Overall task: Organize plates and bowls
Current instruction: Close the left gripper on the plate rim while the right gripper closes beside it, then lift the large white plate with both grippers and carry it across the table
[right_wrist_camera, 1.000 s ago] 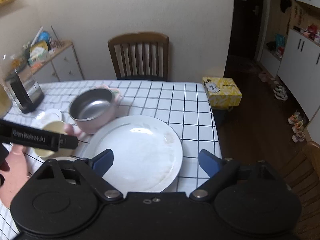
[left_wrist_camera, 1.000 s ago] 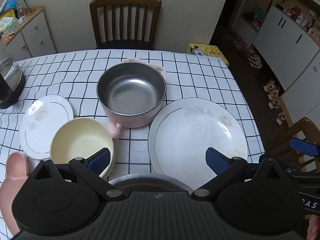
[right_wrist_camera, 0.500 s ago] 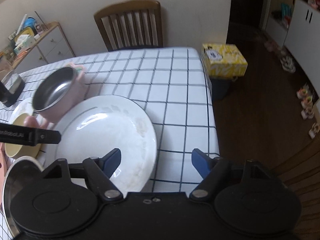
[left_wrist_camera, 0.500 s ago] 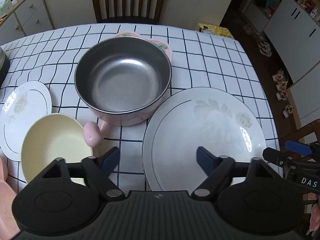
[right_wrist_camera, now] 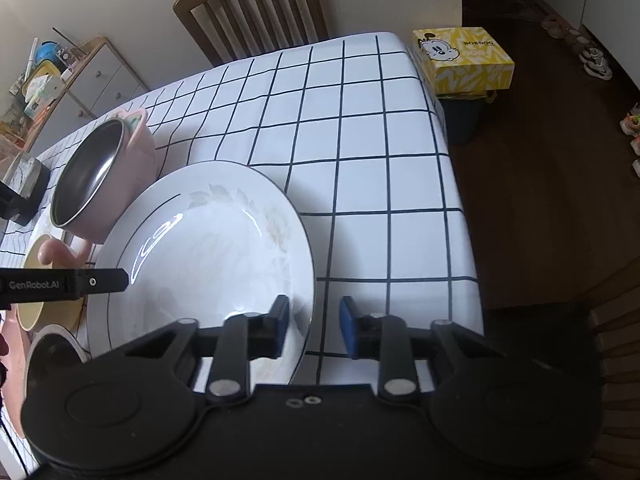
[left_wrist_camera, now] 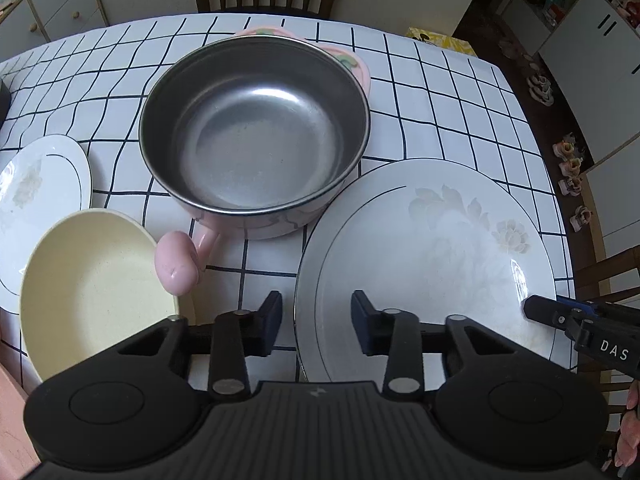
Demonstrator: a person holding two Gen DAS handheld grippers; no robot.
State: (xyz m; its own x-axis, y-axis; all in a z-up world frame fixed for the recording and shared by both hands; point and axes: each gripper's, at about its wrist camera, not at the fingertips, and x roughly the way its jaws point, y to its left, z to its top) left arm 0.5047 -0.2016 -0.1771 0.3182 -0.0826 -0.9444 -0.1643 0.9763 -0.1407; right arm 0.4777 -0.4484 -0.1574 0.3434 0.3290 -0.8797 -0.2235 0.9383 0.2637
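You can read "DAS" in white on the right gripper [left_wrist_camera: 600, 344] at the right edge of the left wrist view. "GenRobot.AI" stands on the left gripper [right_wrist_camera: 60, 284] at the left of the right wrist view. The far yellow box [right_wrist_camera: 464, 60] bears print too small to read.

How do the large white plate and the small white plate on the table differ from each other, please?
The large white plate is much wider than the small white plate. The large white plate lies bare, with each gripper's open fingers straddling an edge of it; the small white plate has the yellow bowl overlapping it. Both share a thin dark ring and a faint floral print.
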